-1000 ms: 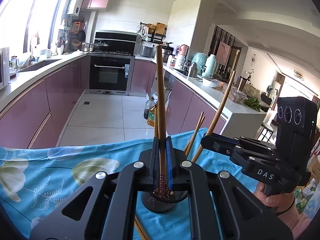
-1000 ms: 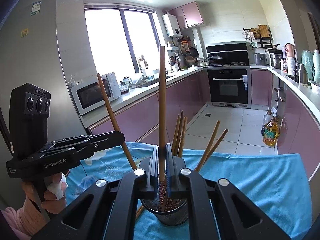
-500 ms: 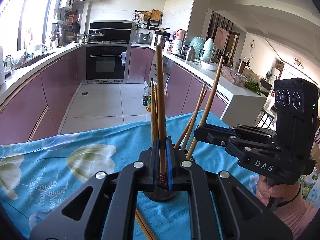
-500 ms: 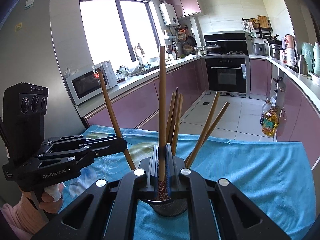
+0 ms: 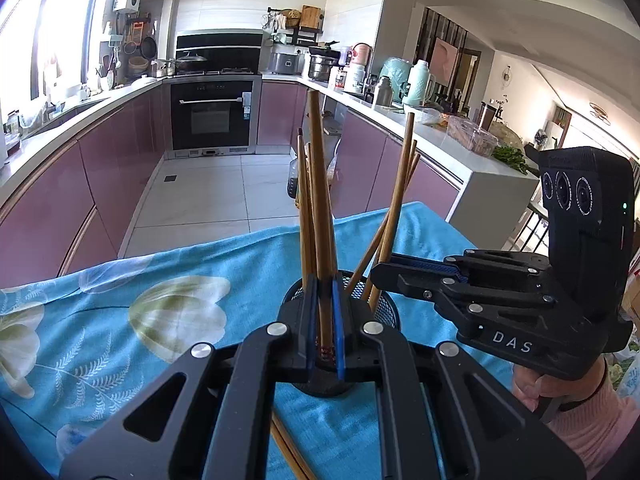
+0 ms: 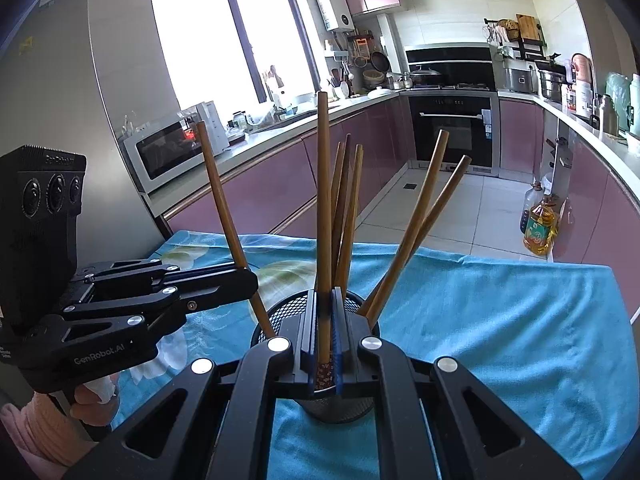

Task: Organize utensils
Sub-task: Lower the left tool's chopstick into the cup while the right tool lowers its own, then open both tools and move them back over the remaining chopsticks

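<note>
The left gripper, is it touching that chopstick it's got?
Touching. In the left wrist view, the left gripper has its blue pads pressed against both sides of the chopstick, with no gap, above the black mesh holder.

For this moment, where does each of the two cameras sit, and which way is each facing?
Left wrist: on the left gripper, facing the oven wall over the mesh cup; the right gripper and a hand show at right.
Right wrist: on the right gripper, facing the window and oven; the left gripper shows at left.
Shared: cup, chopsticks, blue cloth, each gripper shut on one chopstick.
</note>
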`<control>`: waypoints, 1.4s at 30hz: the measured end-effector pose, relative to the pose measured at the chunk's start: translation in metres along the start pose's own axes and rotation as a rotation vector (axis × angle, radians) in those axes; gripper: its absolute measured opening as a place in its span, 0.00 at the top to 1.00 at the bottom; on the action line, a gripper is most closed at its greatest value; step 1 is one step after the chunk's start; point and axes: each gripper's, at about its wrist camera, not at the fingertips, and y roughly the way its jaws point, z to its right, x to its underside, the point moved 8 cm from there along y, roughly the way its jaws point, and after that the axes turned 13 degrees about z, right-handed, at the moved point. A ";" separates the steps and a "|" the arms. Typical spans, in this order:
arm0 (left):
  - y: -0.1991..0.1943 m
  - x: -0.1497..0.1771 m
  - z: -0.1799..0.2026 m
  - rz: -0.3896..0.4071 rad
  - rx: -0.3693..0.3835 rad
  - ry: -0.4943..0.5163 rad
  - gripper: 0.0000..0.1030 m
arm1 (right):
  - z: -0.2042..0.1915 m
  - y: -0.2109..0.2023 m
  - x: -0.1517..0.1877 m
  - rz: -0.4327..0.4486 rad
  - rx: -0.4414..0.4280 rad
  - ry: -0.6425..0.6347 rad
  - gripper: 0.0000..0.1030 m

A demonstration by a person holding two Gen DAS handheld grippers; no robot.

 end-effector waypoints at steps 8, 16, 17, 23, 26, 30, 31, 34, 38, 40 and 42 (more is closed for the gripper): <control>0.009 0.000 0.000 -0.011 -0.016 -0.002 0.92 | 0.003 0.006 0.002 -0.010 0.016 0.004 0.94; 0.016 0.007 -0.001 -0.033 -0.009 -0.017 0.92 | 0.006 0.011 0.006 -0.016 0.024 0.020 0.94; 0.015 0.007 -0.002 -0.033 -0.009 -0.018 0.92 | 0.007 0.010 0.006 -0.015 0.025 0.022 0.94; 0.013 0.013 -0.006 -0.031 -0.005 -0.034 0.92 | 0.008 0.008 0.006 -0.006 0.027 0.028 0.92; 0.007 0.016 -0.008 -0.025 -0.006 -0.045 0.92 | 0.006 0.007 0.007 -0.002 0.025 0.026 0.92; -0.002 0.022 -0.010 -0.011 -0.032 -0.037 0.86 | 0.001 0.002 0.008 0.011 0.015 0.019 0.89; -0.004 0.023 -0.011 -0.008 -0.042 -0.033 0.85 | -0.001 0.000 0.008 0.016 0.012 0.017 0.84; -0.014 0.027 -0.014 0.009 -0.080 -0.016 0.73 | -0.007 -0.009 0.008 0.034 0.007 0.001 0.76; -0.030 0.032 -0.019 0.030 -0.139 0.008 0.58 | -0.016 -0.019 0.011 0.048 -0.008 -0.017 0.67; -0.038 0.035 -0.022 0.039 -0.171 0.026 0.52 | -0.020 -0.024 0.014 0.048 -0.015 -0.026 0.65; -0.045 0.038 -0.023 0.045 -0.189 0.036 0.43 | -0.025 -0.027 0.019 0.047 -0.021 -0.036 0.60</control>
